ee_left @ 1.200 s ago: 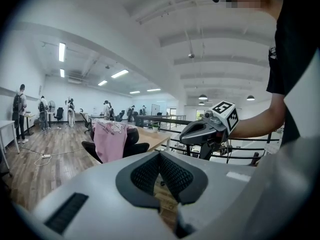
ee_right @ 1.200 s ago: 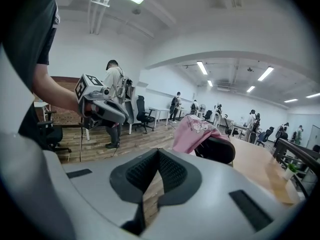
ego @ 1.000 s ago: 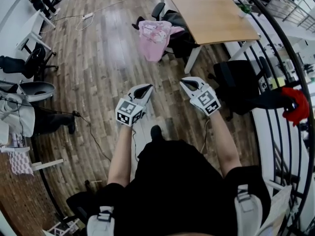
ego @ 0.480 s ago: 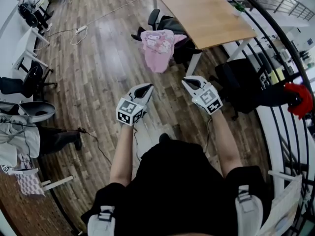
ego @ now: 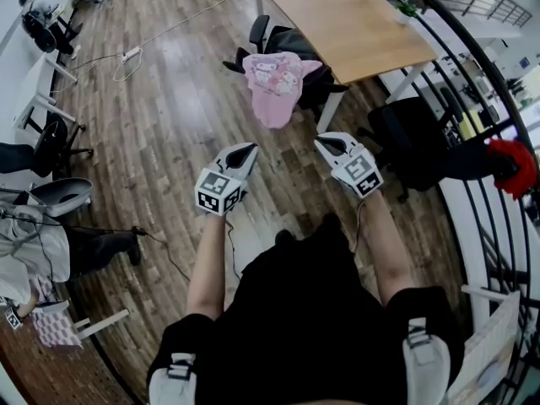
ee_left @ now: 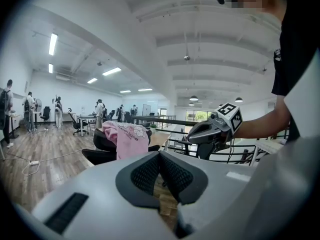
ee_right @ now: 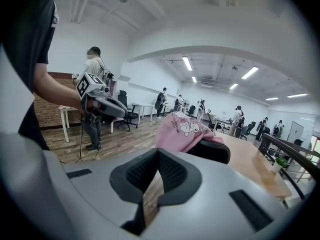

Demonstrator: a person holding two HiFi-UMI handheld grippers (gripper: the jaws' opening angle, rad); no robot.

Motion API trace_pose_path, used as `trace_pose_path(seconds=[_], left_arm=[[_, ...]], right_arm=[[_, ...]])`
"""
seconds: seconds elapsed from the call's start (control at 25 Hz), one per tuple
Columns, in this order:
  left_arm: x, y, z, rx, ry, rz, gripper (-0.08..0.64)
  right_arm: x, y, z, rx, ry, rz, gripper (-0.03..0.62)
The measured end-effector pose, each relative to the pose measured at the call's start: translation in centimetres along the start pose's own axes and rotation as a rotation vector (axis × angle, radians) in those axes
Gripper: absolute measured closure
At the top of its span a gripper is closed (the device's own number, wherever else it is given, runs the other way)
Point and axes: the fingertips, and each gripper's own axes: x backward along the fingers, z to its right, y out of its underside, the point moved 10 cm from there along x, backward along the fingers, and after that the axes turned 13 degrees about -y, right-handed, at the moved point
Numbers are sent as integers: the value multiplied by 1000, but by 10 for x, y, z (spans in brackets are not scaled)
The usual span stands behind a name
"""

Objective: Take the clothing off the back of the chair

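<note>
A pink garment (ego: 274, 81) with cartoon prints hangs over the back of a black office chair (ego: 297, 44) beside the wooden table (ego: 342, 15). It shows as the pink garment (ee_left: 129, 138) in the left gripper view and the pink garment (ee_right: 182, 129) in the right gripper view, some way ahead of both. My left gripper (ego: 249, 150) and right gripper (ego: 322, 143) are held side by side over the wooden floor, well short of the chair. Both are shut with nothing between the jaws.
Another black chair (ego: 405, 146) stands at the right by a curved black railing (ego: 472, 99). Something red (ego: 510, 165) hangs on the railing. Cables (ego: 156, 234) run across the floor at left, near more chairs (ego: 55, 197) and white desks (ego: 38, 78).
The whole view has advanced toward the chair: the pink garment and table now sit slightly nearer and lower in the head view. Both grippers stay shut and keep their side-by-side pose.
</note>
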Motion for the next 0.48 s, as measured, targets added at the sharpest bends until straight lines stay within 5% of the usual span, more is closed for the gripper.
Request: trace_pose_path(seconds=[0.48], left_arm=[[-42,-12,-17,15,-52,8,557]], right_arm=[[-8,2,63,11,-21,1,594]])
